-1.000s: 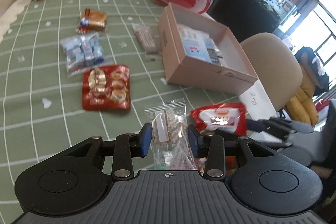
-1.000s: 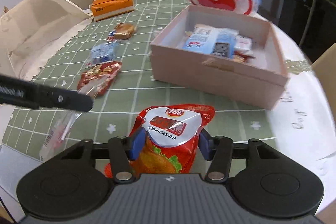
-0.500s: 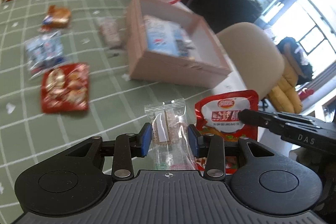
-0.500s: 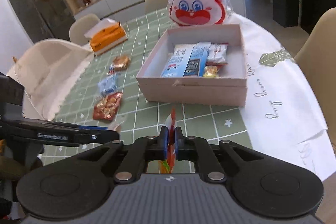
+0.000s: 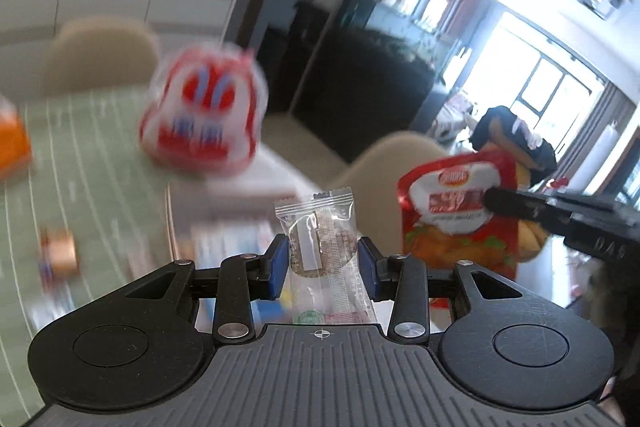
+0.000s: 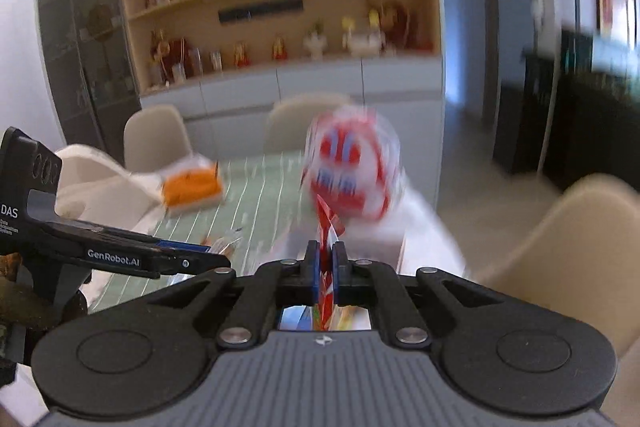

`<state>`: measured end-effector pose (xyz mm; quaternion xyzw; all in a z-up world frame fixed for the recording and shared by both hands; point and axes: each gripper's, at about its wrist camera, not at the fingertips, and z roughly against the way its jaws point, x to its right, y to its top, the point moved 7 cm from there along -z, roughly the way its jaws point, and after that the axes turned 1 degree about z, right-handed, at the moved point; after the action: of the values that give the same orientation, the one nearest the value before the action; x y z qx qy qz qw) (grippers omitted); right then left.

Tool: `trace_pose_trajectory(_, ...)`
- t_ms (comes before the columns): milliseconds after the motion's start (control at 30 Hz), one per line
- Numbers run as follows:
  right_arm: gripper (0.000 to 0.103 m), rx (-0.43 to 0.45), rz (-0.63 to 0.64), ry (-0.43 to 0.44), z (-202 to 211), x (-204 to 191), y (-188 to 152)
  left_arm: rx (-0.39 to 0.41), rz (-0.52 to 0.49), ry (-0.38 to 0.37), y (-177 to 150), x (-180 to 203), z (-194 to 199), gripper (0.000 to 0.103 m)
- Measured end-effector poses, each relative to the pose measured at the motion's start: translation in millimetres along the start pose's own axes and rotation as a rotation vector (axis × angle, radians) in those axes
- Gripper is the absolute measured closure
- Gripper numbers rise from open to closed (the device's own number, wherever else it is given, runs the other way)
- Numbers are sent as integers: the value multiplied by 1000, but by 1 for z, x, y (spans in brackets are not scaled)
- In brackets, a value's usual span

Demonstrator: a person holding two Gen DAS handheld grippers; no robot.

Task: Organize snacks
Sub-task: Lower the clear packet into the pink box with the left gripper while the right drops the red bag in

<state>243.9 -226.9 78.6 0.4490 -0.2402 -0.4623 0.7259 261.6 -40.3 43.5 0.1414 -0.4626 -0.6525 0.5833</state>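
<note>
Blue pads of the left hand-held gripper (image 5: pixel 323 263) press on both sides of a clear-wrapped snack (image 5: pixel 322 247), a round brown biscuit in a see-through sachet that stands upright between them with its crimped top edge above the pads. The right hand-held gripper (image 6: pixel 325 267) is clamped tight on a red snack pouch (image 6: pixel 326 223); in its own view the pouch appears edge-on as a thin red strip rising from the closed pads. In the left wrist view the same pouch (image 5: pixel 456 211) faces the camera, red with a white label panel, and one dark finger of the right hand-held gripper (image 5: pixel 516 205) lies across its upper part. Both packets are held off the bench (image 5: pixel 92 147).

Below and beyond the left gripper the view is heavily blurred. Pale shapes there may be the box and its contents, but that cannot be confirmed. A small brown-wrapped item (image 5: pixel 60 251) lies on the green checked cloth to the left, and an orange box (image 6: pixel 192 189) sits further back. A red and white rabbit-face bag (image 5: pixel 202 119) stands at the far side of the bench. Beige chairs (image 6: pixel 158 137) stand around it, and a wall shelf (image 6: pixel 280 19) with figurines fills the background.
</note>
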Motion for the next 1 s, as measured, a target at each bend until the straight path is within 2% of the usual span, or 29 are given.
trace_pose_trajectory(133,97,36,72,-59,-17,3,50,41,-33,36,37,-1,-23,61)
trace_pose_trajectory(200,97,30,69,-73,-36,5,62,-3,-6,39,36,-10,-49,61)
trace_pose_trajectory(267,97,6,50,-74,-56,8,64,-61,-4,77,24,-23,-82,61)
trace_pose_trajectory(367,97,-57,-6,-66,-96,14,48,-121,7,124,-1,-45,-121,61)
trace_pose_trajectory(467,97,-145,-31,-68,-137,18,15,-173,31,143,-21,-67,-148,61)
trace_pose_trajectory(600,97,-273,-59,-132,-184,28,-28,-242,34,117,-42,-89,-170,60)
trace_pose_trajectory(667,97,-313,-49,-162,-197,29,-45,-255,23,128,-50,-95,-174,58)
trace_pose_trajectory(733,97,-343,-26,-184,-208,27,-57,-256,25,141,-55,-100,-176,58)
trace_pose_trajectory(800,97,-363,-9,-189,-218,22,-64,-243,44,118,-55,-102,-173,58)
trace_pose_trajectory(1000,95,-381,-5,-152,-247,2,-70,-169,171,65,-41,-121,-147,58)
